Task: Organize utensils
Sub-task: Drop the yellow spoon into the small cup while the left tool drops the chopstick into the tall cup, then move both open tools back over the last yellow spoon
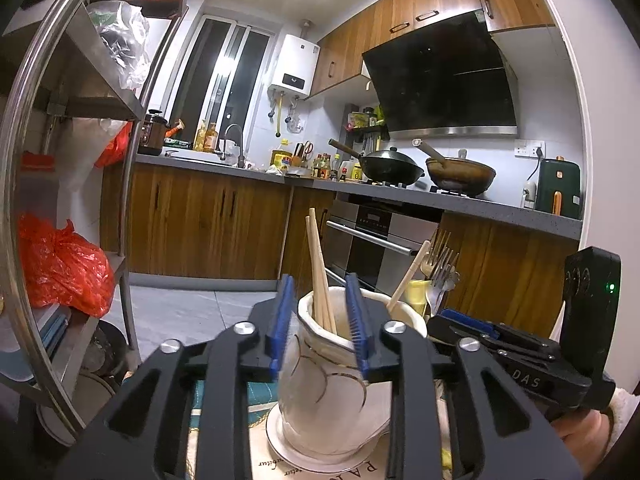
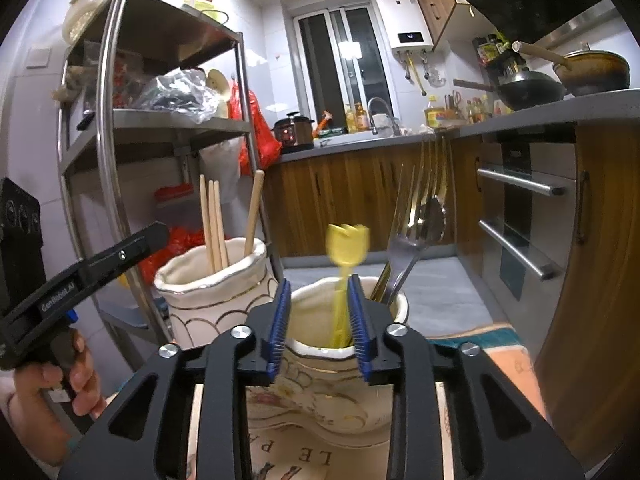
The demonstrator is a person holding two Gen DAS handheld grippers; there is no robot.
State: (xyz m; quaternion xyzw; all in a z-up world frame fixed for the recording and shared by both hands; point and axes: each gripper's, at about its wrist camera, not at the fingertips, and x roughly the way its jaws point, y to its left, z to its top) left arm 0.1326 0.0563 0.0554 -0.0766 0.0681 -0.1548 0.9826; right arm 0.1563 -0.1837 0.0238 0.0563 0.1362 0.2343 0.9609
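Black gripper frames fill the foreground of both wrist views. Left gripper [image 1: 320, 316]: blue pads parted, straddling the near rim of a cream vase [image 1: 340, 376] without pressing on it; nothing held. Vase stands on a white saucer [image 1: 280, 436]. Right gripper [image 2: 320, 318]: pads parted in front of a second cream vase [image 2: 320, 376]; a yellow plastic utensil [image 2: 346, 246] stands blurred between the pads inside that vase, and no pad visibly presses on it.

Background, large to small: steel shelf rack [image 2: 120, 120] at left, wood-fronted counter [image 1: 208, 216], oven [image 1: 376, 240], two woks on the stove [image 1: 394, 166].

Utensils: wooden chopsticks [image 1: 318, 272] upright in the left vase, a further wooden stick [image 1: 408, 276] leaning at its far rim. Metal forks [image 2: 404, 240] and a spoon [image 2: 434, 216] stand in the right vase beside the yellow piece. Vases sit just beside one another on a printed mat [image 2: 296, 460].
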